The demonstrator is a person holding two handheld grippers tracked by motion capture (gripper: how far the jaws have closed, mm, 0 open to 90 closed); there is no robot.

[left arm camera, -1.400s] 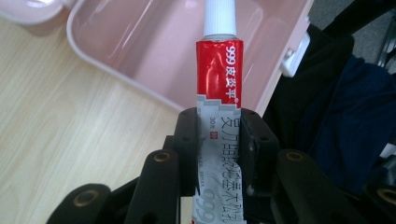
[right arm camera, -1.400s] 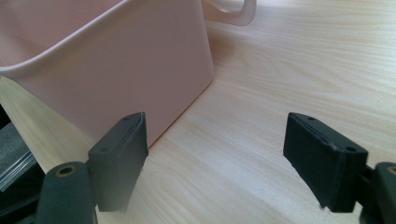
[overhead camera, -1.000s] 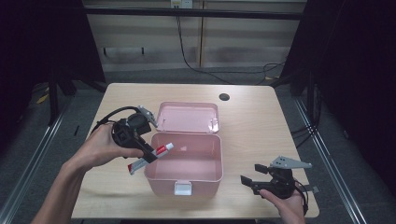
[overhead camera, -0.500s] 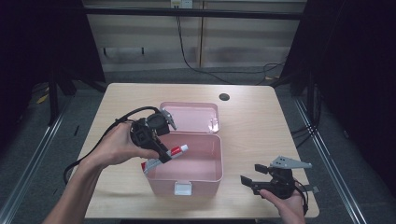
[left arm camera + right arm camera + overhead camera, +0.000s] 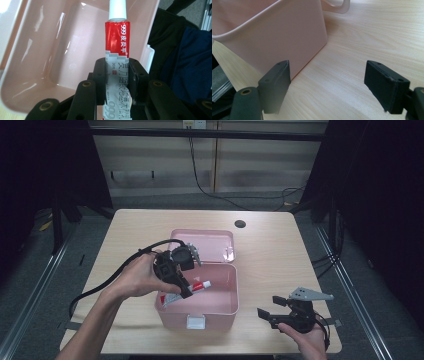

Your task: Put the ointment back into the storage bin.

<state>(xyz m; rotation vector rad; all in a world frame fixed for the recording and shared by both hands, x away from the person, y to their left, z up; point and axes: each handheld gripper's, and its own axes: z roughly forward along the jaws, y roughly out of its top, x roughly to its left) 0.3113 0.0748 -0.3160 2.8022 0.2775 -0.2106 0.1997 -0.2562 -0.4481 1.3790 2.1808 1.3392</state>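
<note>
Now left tool [image 5: 117, 75] clamps crinkled red-white tube [image 5: 117, 47] over glossy pink plastic box [image 5: 222, 307]; right tool [image 5: 328, 82] spread wide above woodgrain table [image 5: 362, 37].

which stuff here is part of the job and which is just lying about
In the job:
- red and white ointment tube with a white cap, clamped in the left gripper
- open pink plastic box, tube held over it
- its hinged pink lid

Lying about:
- right gripper, jaws open, idle on the light wooden table
- dark round hole in the tabletop
</note>
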